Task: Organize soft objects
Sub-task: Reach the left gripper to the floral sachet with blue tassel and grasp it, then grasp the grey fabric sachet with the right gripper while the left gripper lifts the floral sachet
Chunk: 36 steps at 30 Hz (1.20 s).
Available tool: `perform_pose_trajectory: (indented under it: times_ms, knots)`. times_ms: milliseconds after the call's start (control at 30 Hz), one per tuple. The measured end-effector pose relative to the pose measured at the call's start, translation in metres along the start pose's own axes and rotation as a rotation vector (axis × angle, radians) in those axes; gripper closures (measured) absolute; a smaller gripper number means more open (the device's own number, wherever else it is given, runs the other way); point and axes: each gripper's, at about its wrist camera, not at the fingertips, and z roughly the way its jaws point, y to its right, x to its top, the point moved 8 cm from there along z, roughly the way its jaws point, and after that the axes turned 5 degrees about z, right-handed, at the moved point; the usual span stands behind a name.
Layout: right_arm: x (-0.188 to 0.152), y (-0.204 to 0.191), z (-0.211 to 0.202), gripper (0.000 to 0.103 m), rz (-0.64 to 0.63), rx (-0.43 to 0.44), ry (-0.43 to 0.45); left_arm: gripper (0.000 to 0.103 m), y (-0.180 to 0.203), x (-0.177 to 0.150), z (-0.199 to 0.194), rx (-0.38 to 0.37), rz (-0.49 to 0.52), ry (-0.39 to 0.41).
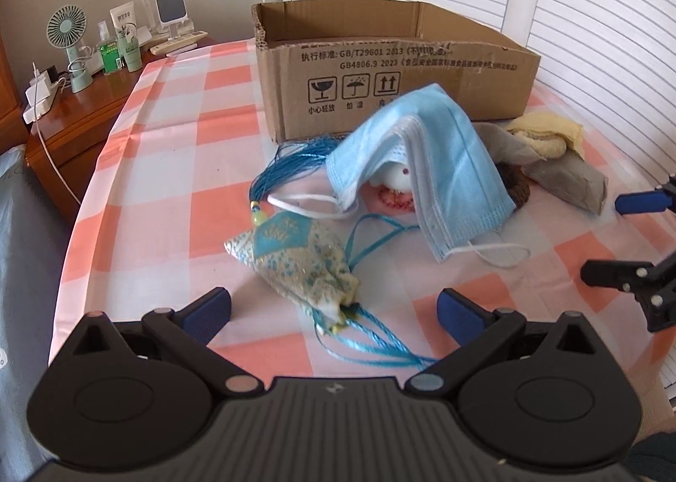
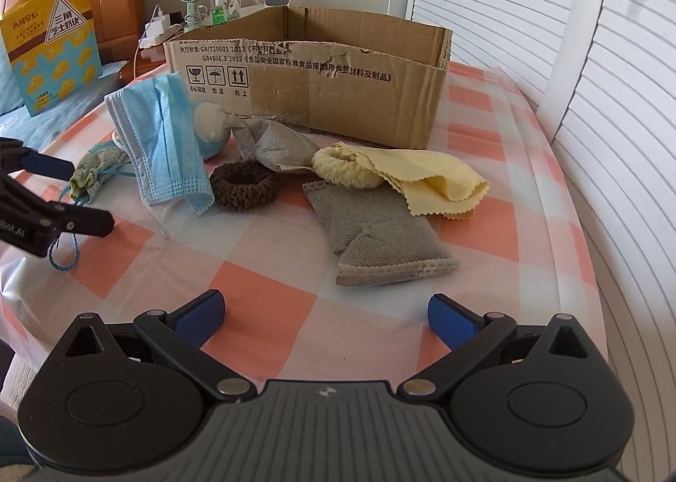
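Ahead of both my grippers stands the cardboard box, open-topped, on the checked tablecloth. My right gripper is spread wide and empty; the grey pouch lies just beyond its fingers, the yellow cloth past that. My left gripper is spread too, the tasselled sachet between its tips, the blue face mask farther ahead.

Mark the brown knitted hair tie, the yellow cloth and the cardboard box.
Brown knitted hair tie (image 2: 244, 186): right wrist view, front of ring.
Yellow cloth (image 2: 439, 182): right wrist view, folded middle.
Cardboard box (image 2: 359, 105): right wrist view, front wall.
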Motion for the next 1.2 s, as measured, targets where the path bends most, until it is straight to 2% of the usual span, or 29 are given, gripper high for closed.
perform_pose_trajectory:
  times_ms: [267, 567, 700, 767, 867, 933, 1000, 1200]
  knots:
    - [0.000, -0.001, 0.000, 0.000, -0.001, -0.002, 0.007, 0.000, -0.007, 0.016, 0.015, 0.041, -0.037, 0.013]
    - [-0.002, -0.001, -0.001, 0.000, -0.002, -0.001, 0.020, 0.000, -0.038, -0.002, 0.000, 0.092, -0.103, -0.007]
    - [-0.003, -0.002, -0.002, 0.000, 0.001, -0.006, 0.033, 0.004, -0.028, 0.004, 0.003, 0.088, -0.113, 0.001]
    - [-0.003, -0.002, -0.003, 0.000, 0.005, -0.012, 0.035, 0.008, -0.020, 0.009, 0.005, 0.090, -0.102, 0.012]
    - [-0.002, -0.002, -0.003, 0.000, 0.011, -0.019, 0.033, 0.026, -0.014, 0.017, 0.007, 0.101, -0.107, 0.031]
    - [-0.002, -0.002, -0.003, 0.000, 0.012, -0.018, 0.034, 0.048, -0.017, 0.021, 0.006, 0.118, -0.125, 0.038]
    - [-0.002, -0.001, -0.003, 0.000, 0.009, -0.016, 0.033, 0.059, -0.022, 0.021, 0.005, 0.128, -0.144, 0.037]
    - [0.003, 0.015, 0.001, 0.000, 0.026, -0.040, 0.031, 0.060, -0.036, 0.008, -0.006, 0.139, -0.176, 0.027]
